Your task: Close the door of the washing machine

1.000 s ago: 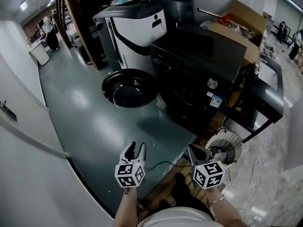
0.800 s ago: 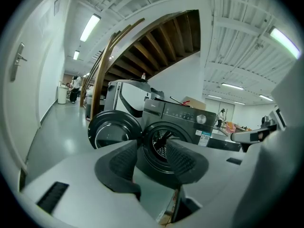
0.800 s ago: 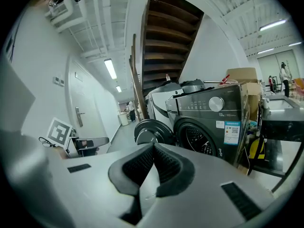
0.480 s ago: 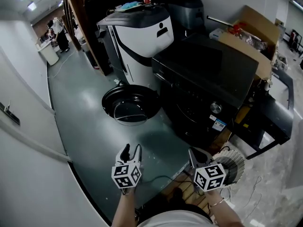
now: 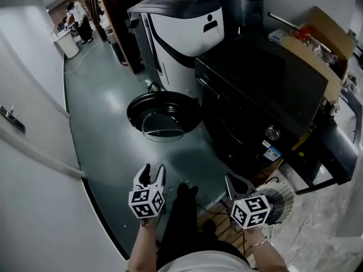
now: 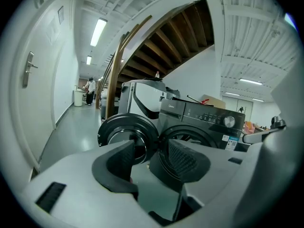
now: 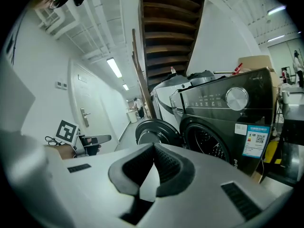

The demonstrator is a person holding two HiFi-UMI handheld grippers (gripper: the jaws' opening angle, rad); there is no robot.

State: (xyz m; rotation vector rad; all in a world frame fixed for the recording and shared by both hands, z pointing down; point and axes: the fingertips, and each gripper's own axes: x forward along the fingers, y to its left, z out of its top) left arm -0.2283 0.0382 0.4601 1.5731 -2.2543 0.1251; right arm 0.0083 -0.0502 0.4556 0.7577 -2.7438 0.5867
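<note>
The black front-loading washing machine (image 5: 255, 89) stands at the right of the head view. Its round door (image 5: 163, 115) hangs swung open to the left, over the grey floor. My left gripper (image 5: 152, 173) is low in that view, short of the door and apart from it. In the left gripper view the left gripper (image 6: 151, 156) is open, its jaws have just been opening, and nothing lies between them; the door (image 6: 127, 131) shows beyond. My right gripper (image 5: 235, 183) is held before the machine's front. In the right gripper view the right gripper (image 7: 153, 150) is shut on nothing.
A white and black appliance (image 5: 181, 33) stands behind the open door. An open cardboard box (image 5: 309, 44) rests at the machine's far right. A white wall (image 5: 28, 129) runs along the left. A pleated white coil (image 5: 279, 200) lies by my right hand. A person (image 5: 76, 18) stands far down the corridor.
Both grippers have come forward toward the washing machine, and the open door now sits nearer in the head view. The left gripper's jaws stand wider apart than before.
</note>
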